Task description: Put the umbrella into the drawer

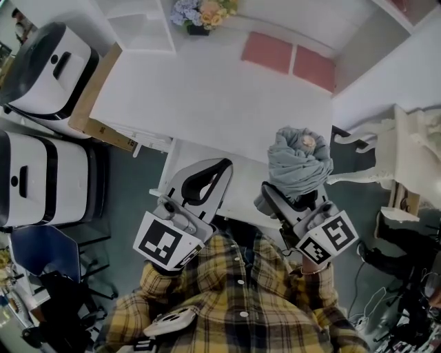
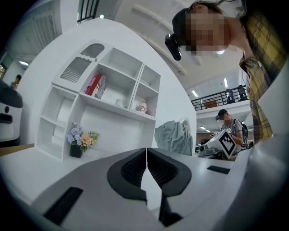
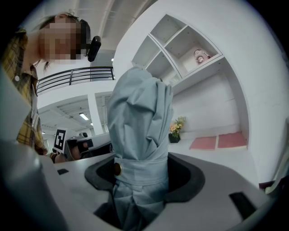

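The folded grey-blue umbrella (image 1: 298, 164) stands upright in my right gripper (image 1: 288, 198), just off the white desk's (image 1: 207, 89) front right corner. In the right gripper view both pads press on the umbrella (image 3: 140, 117) around its strap with a brass snap (image 3: 117, 169). My left gripper (image 1: 209, 180) is shut and empty over a white panel (image 1: 241, 186) that juts out from the desk front; I cannot tell whether it is the drawer. The left gripper view shows its pads (image 2: 135, 170) touching, with the umbrella (image 2: 174, 137) to the right.
A white shelf unit (image 2: 108, 99) with a flower pot (image 1: 200, 14) stands at the back of the desk. Two pink mats (image 1: 286, 58) lie at the back right. White machines (image 1: 48, 69) stand on the left, and an ornate white chair (image 1: 406, 152) on the right.
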The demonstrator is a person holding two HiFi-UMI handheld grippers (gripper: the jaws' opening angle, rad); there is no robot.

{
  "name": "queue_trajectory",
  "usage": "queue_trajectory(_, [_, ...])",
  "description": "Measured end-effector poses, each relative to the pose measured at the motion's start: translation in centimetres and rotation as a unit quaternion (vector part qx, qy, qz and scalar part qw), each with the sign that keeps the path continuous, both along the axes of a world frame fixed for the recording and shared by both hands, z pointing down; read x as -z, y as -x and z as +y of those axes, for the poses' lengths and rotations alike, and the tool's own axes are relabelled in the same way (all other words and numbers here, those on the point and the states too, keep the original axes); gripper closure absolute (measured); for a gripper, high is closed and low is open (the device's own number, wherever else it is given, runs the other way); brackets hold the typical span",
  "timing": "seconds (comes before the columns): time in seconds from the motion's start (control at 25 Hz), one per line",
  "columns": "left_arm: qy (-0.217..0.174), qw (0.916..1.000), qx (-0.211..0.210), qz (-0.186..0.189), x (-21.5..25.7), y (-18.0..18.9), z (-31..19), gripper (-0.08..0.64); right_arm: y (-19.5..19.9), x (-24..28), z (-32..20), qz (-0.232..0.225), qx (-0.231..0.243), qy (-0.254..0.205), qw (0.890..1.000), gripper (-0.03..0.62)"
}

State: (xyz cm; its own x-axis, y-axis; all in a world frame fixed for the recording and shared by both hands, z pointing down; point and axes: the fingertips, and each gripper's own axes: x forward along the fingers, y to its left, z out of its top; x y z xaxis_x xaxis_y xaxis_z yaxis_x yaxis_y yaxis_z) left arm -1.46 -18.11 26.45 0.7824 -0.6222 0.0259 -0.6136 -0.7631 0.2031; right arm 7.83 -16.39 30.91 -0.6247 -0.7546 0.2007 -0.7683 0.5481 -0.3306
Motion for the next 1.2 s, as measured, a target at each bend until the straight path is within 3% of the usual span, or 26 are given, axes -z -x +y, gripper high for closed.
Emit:
queue_trajectory(0.52, [0.045,0.9989,0.004,-0.014,-4.6,-0.2,0.4,0.535,0.2,-9.2,0.3,0.089,0.079,0.077,0.99,0.305])
queue_trajectory(0.76, [0.073,0.9966,-0.009,-0.038,-7.6,-1.0,0.8,0.535,0.9,-15.3,1.1,0.152,0.128,0.119,0.973,0.304])
queue_trajectory(1.2, [0.147,0.9835,-0.04,-0.098,-15.6,-2.5,2.2,0.535,1.8,-24.7,3.3,0.199,0.197,0.196,0.94,0.304])
